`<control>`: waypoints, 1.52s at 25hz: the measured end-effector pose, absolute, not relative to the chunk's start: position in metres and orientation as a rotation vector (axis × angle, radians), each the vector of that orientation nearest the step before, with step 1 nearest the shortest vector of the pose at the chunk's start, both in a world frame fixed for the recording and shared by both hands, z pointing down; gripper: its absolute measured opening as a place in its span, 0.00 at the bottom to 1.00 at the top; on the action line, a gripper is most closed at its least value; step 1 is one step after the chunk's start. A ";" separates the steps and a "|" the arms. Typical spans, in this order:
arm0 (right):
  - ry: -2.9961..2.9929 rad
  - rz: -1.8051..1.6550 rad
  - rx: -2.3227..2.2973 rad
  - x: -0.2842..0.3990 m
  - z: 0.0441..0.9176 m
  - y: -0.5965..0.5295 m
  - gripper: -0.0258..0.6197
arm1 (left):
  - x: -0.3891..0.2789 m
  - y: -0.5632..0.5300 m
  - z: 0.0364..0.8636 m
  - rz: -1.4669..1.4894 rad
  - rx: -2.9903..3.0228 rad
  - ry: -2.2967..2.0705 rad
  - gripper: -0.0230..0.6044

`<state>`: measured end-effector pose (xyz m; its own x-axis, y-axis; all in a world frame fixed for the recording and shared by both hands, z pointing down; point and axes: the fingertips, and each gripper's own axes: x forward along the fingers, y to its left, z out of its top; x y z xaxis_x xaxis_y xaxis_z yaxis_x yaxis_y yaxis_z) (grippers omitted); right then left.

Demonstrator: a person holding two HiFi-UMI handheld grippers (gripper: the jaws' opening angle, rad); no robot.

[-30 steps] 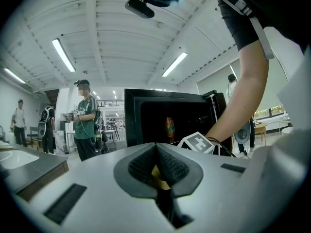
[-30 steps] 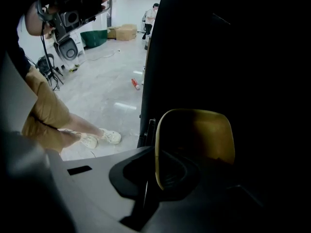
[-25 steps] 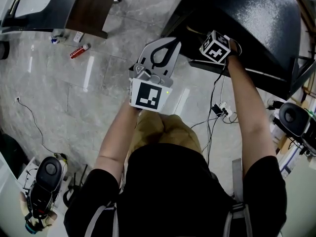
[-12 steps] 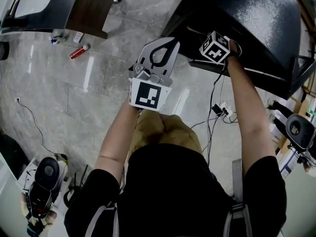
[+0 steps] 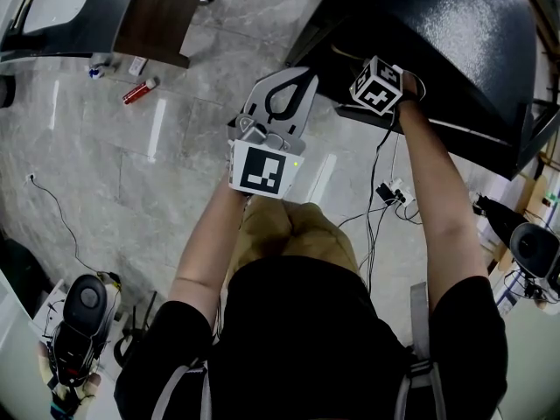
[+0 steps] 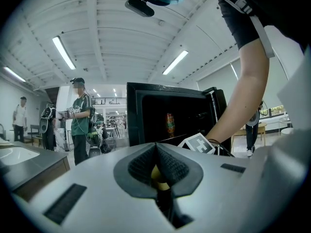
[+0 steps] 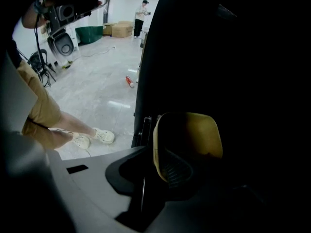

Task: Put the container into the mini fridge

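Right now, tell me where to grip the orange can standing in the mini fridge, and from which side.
Grip the orange can round its middle, coming straight in through the open front of the mini fridge. It stands upright and slim, walled in on the other sides, so jaws set left and right of its body should hold best.

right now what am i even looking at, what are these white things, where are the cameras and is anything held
No robot here: a person holds a two-jaw gripper in each hand. The head view looks steeply down from the person's head; the other two cameras ride on the grippers. The left gripper hangs over the grey floor, jaws together. The right gripper reaches into the open black mini fridge, jaws closed on a yellow container. An orange can stands inside the fridge.
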<state>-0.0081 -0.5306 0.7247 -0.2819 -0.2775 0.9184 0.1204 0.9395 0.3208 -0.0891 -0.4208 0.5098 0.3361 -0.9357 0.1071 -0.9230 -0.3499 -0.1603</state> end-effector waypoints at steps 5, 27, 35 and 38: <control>-1.809 -0.437 0.190 -0.009 0.728 -0.549 0.18 | -0.090 -0.425 0.515 -0.284 -2.514 1.766 0.07; -1.830 -0.454 0.247 -0.015 0.718 -0.552 0.18 | -0.092 -0.430 0.515 -0.287 -2.541 1.761 0.07; -1.872 -0.454 0.284 -0.026 0.689 -0.539 0.18 | -0.098 -0.427 0.497 -0.278 -2.526 1.731 0.07; -1.931 -0.420 0.356 -0.031 0.660 -0.534 0.18 | -0.098 -0.427 0.481 -0.278 -2.525 1.705 0.07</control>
<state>-0.0311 -0.5341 0.6601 -0.3789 -0.4324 0.8182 -0.0532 0.8929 0.4472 -0.0978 -0.4266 0.4811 0.3632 -0.9259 0.1041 -0.9110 -0.3764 -0.1685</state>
